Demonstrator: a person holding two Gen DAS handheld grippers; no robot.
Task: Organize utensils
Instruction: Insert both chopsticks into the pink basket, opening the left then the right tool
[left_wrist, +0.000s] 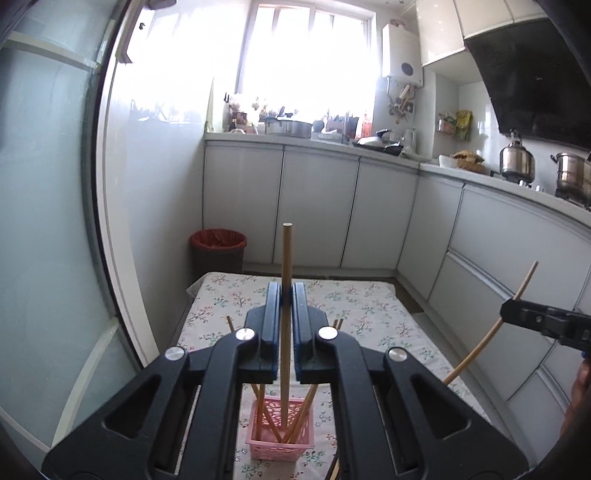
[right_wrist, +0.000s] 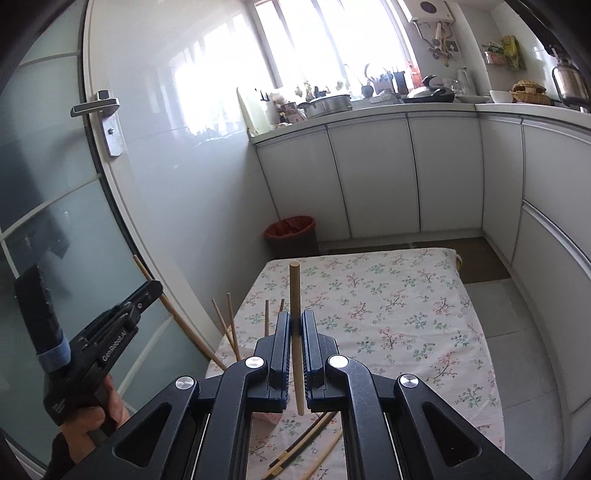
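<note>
Floral-cloth table (left_wrist: 369, 314) in a white-cabinet kitchen, seen from both wrist cameras. Left wrist view: a pink basket (left_wrist: 279, 446) stands on the cloth directly below the left gripper (left_wrist: 286, 295) and holds several wooden chopsticks (left_wrist: 266, 417) leaning against its walls; the right wrist view shows only a pale corner of the basket behind its own fingers. Right wrist view: loose chopsticks (right_wrist: 306, 439), light and dark, lie on the cloth at the near edge beneath the right gripper (right_wrist: 295, 325); these are all but hidden in the left view. Each gripper is closed on one upright wooden chopstick: the left one's chopstick (left_wrist: 286, 280) runs between the blue pads with its lower end down in the basket, while the right one's chopstick (right_wrist: 295, 302) hangs with its lower tip clear above the cloth, beside the basket
</note>
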